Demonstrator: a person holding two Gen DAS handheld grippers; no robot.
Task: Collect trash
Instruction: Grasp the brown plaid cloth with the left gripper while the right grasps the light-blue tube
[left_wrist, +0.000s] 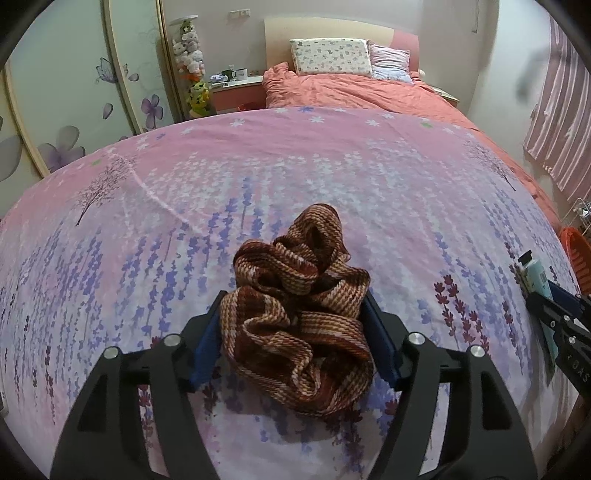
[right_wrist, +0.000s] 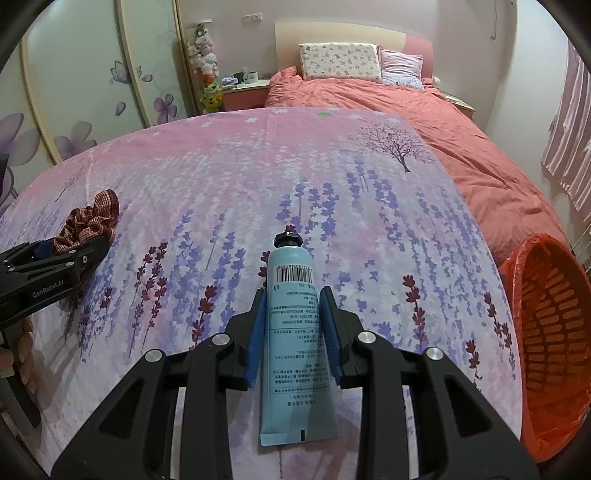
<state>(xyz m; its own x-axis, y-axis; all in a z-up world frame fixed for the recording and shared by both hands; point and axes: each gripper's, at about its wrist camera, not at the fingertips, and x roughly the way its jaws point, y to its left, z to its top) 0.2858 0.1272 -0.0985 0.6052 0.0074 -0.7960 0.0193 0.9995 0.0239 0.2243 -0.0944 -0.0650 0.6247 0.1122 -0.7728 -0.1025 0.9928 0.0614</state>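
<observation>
Left tongs (left_wrist: 295, 332): blue pads pressed against both sides of a bunched brown-striped knit cloth (left_wrist: 299, 314). Cloth fills the gap between the pads and spills out ahead of and behind them. Holding it, over the floral bedspread (left_wrist: 258, 166); can't tell if the cloth's underside touches the spread.

Right tongs (right_wrist: 295, 321): narrow, pads clamped on both flat sides of a light-blue tube (right_wrist: 295, 350). Black cap (right_wrist: 288, 238) points forward past the tips, crimped end trails back toward the camera. Barcode and print face up. Tube sits in line with the fingers, above the bedspread (right_wrist: 221, 166).

Relative layout:
- From the right wrist view, the left tongs (right_wrist: 79, 245) sit off to the left, with the cloth (right_wrist: 90, 221) in their grip, well apart from the tube.
- From the left wrist view, the right tongs (left_wrist: 543, 295) are at the far right edge, tube (left_wrist: 537, 275) visible between the pads.
- Orange basket (right_wrist: 550, 332) with an orange liner is to the right of the right tongs, beside the bed edge, mouth tilted toward the camera. From the left view only a sliver of it (left_wrist: 576, 254) shows beyond the right tongs.

Ahead of both tongs: salmon duvet (right_wrist: 369, 96), two pillows (right_wrist: 340, 61) at the headboard, nightstand (right_wrist: 243, 92) with mugs front-left.
</observation>
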